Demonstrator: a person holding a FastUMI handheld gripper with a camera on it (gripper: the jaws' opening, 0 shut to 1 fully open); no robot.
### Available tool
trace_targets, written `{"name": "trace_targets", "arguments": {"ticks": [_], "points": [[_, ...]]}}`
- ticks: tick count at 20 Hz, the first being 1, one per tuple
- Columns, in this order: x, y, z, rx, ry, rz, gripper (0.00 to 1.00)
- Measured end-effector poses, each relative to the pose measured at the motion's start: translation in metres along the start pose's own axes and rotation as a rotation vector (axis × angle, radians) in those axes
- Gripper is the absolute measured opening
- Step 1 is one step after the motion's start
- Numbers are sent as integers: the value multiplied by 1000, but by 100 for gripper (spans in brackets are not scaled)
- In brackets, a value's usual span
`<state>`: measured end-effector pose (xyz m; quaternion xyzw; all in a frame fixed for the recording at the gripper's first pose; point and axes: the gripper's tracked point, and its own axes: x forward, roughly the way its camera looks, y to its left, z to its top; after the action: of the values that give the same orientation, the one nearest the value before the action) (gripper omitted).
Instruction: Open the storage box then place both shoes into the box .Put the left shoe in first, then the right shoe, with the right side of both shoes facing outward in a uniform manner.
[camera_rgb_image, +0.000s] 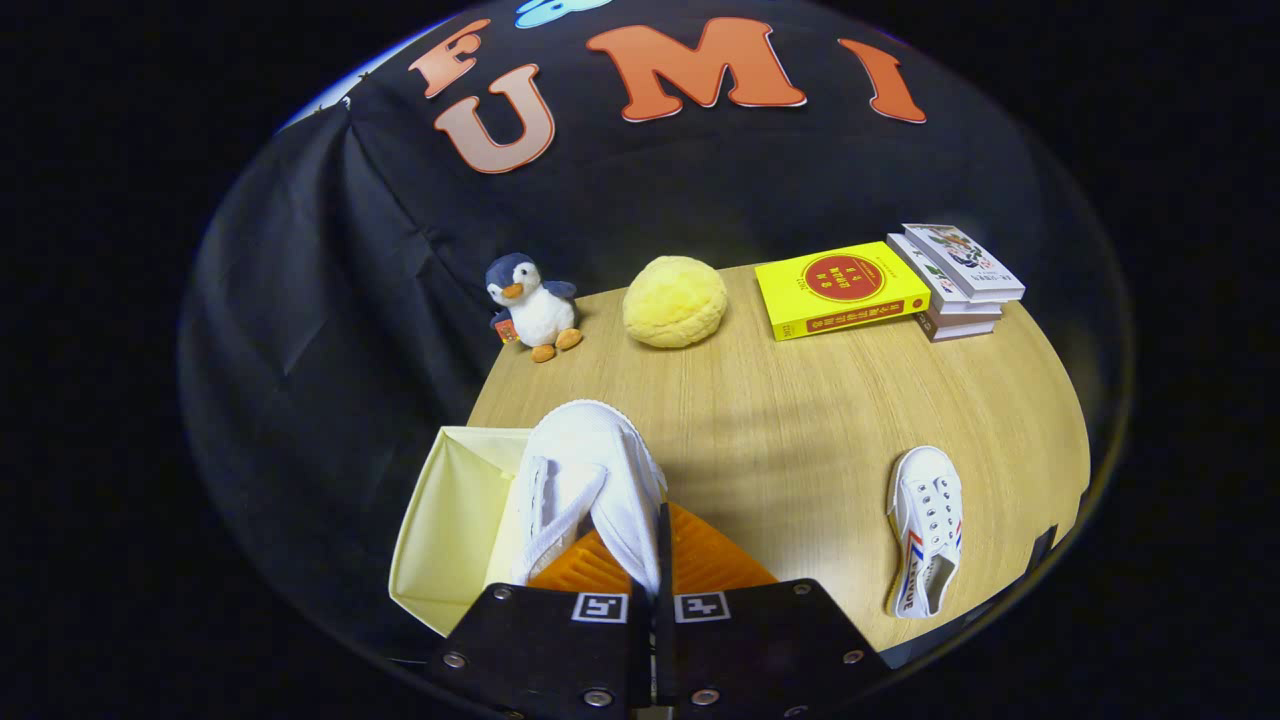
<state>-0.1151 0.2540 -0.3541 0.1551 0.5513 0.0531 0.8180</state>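
Gripper fingers pressed together on the white upper of one shoe, which hangs toe-forward just ahead of them, over the right rim of the open box. The box sits at the table's near left corner, lid out of the way, ready to receive. Judged: this is the first shoe going in, pinched by the collar so it drops sideways. Second shoe lies flat, near right, well apart.
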Motion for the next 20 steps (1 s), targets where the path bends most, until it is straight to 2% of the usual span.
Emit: {"name": "trace_targets", "arguments": {"ticks": [7, 12, 20], "points": [[28, 83, -17, -19, 99, 33, 3], [51, 118, -42, -49, 178, 15, 3], [95, 114, -76, 53, 277, -155, 3]]}}
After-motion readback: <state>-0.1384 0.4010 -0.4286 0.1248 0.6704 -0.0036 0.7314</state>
